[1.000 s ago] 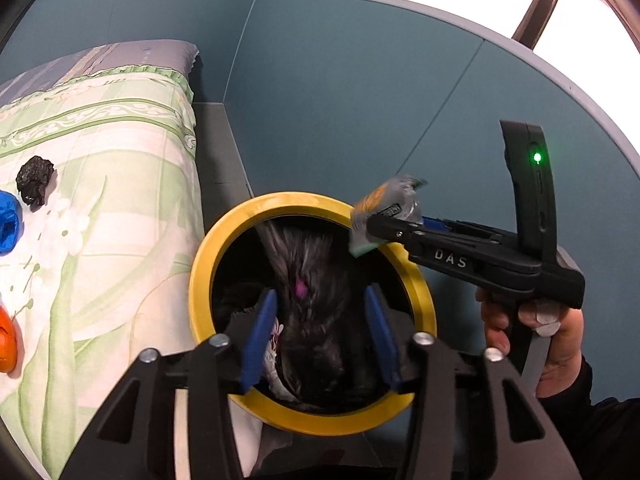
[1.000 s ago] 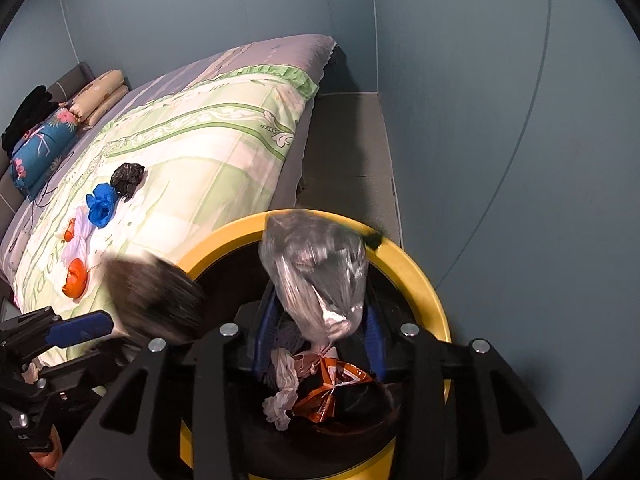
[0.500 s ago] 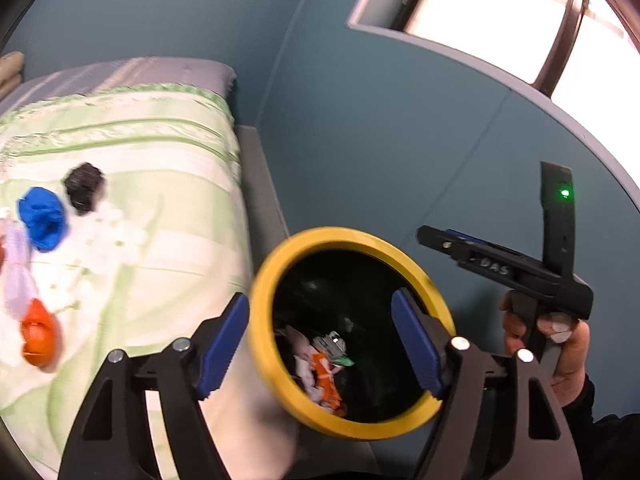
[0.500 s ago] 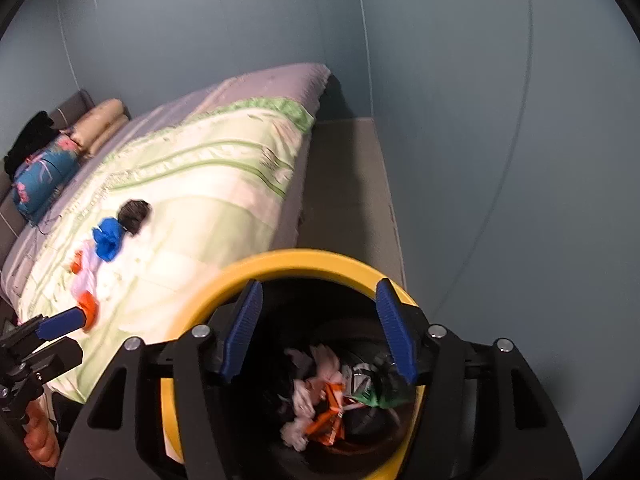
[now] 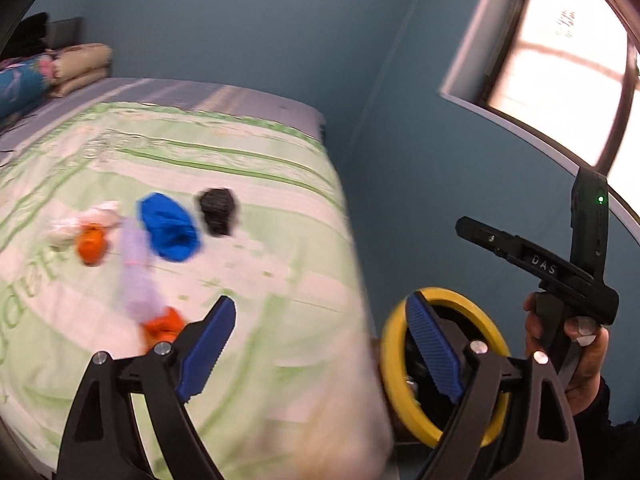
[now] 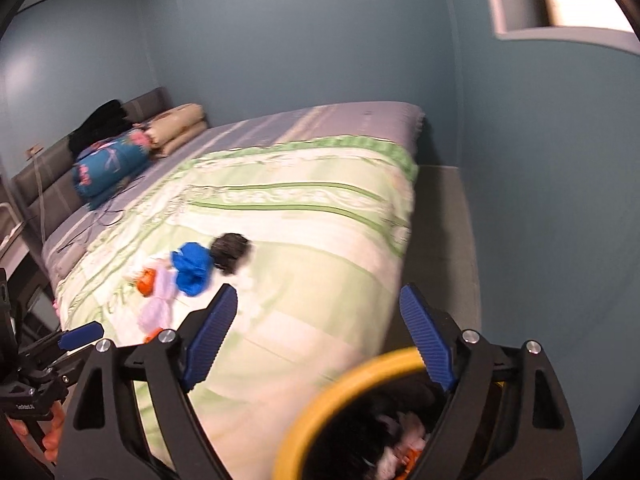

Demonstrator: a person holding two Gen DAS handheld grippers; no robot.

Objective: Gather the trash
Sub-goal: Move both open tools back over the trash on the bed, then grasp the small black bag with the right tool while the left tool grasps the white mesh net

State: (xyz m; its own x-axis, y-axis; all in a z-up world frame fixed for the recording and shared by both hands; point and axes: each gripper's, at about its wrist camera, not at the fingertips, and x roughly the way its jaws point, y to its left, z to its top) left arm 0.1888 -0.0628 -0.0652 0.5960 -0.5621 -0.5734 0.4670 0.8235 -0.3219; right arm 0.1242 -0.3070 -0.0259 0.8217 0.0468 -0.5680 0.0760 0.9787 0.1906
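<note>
Trash on the bed (image 5: 248,292) — a loose cluster on the green-and-white cover: black wad (image 5: 218,211), blue wad (image 5: 170,227), pale lilac piece (image 5: 138,276), two orange bits (image 5: 92,245) (image 5: 162,326), a whitish scrap (image 5: 86,220). All ahead of and above the left gripper (image 5: 320,350), toward its left finger; nearest orange bit just beyond the left fingertip (image 5: 208,344), not touched. Left gripper wide open, jaws just been opening, nothing between the pads. Yellow-rimmed bin (image 5: 390,364) low at right beside the bed edge, partly behind the right finger, some scraps dimly visible inside.

From the right wrist: same cluster — black wad (image 6: 230,254), blue wad (image 6: 192,268), lilac piece (image 6: 158,300), orange bit (image 6: 145,282) — up and left of the right gripper (image 6: 316,346), well apart from it. Right gripper likewise spread wide, jaws just been opening, empty. Bin (image 6: 320,408) directly below it, rim blurred, crumpled white and orange trash inside (image 6: 404,440). Left gripper (image 6: 68,340) at far left edge, held by a hand (image 6: 52,436).

Right gripper (image 5: 520,254) also seen from the left wrist, gripped by a hand (image 5: 576,360) in a dark sleeve, over the bin side.
</note>
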